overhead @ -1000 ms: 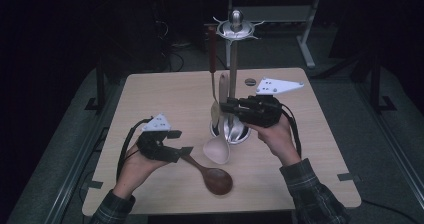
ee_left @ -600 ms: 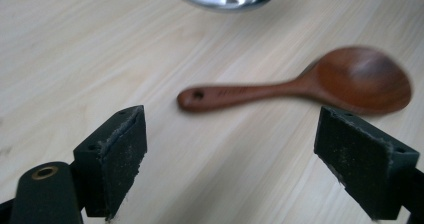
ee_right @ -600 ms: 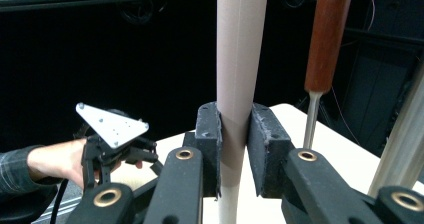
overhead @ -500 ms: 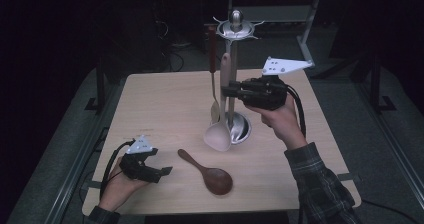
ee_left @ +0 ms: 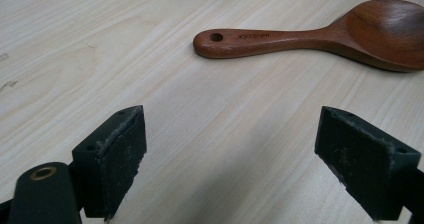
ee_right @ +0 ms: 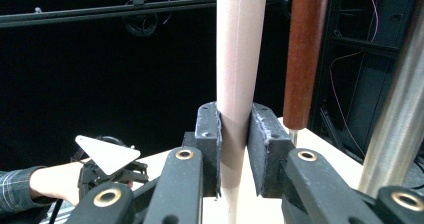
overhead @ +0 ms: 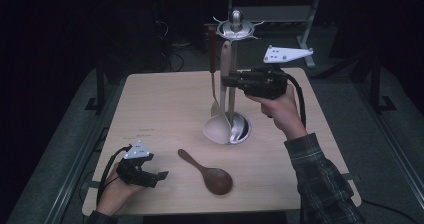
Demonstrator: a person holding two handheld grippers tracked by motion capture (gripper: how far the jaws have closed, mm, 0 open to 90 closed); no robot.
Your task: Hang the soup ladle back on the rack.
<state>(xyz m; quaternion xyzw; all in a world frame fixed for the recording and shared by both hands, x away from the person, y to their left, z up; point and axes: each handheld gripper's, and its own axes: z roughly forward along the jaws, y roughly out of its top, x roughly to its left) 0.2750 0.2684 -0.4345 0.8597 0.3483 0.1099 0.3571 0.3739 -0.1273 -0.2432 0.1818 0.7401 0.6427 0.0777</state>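
A dark wooden spoon (overhead: pixel 207 173) (ee_left: pixel 310 36) lies flat on the table (overhead: pixel 165 99), bowl to the right. My left gripper (overhead: pixel 160 175) (ee_left: pixel 230 134) rests low near the front left corner, pointing at the spoon's handle. Its jaws have just been opening and stand open with nothing between them. My right gripper (overhead: pixel 225 79) (ee_right: pixel 234 134) is shut on the handle of a pale ladle (overhead: pixel 217 129) (ee_right: pixel 240 44). It holds the ladle upright beside the metal utensil stand (overhead: pixel 234 29), with the bowl just above the stand's base.
A brown-handled utensil (overhead: pixel 213 49) (ee_right: pixel 305 54) hangs from the stand's top hooks, just left of the ladle. The stand's steel pole (ee_right: pixel 395 129) rises close on the right of my right jaws. Bare tabletop stretches left of the stand.
My left gripper has drawn back from the wooden spoon's handle to the front left corner and sunk. The right gripper has risen along the stand, lifting the ladle.
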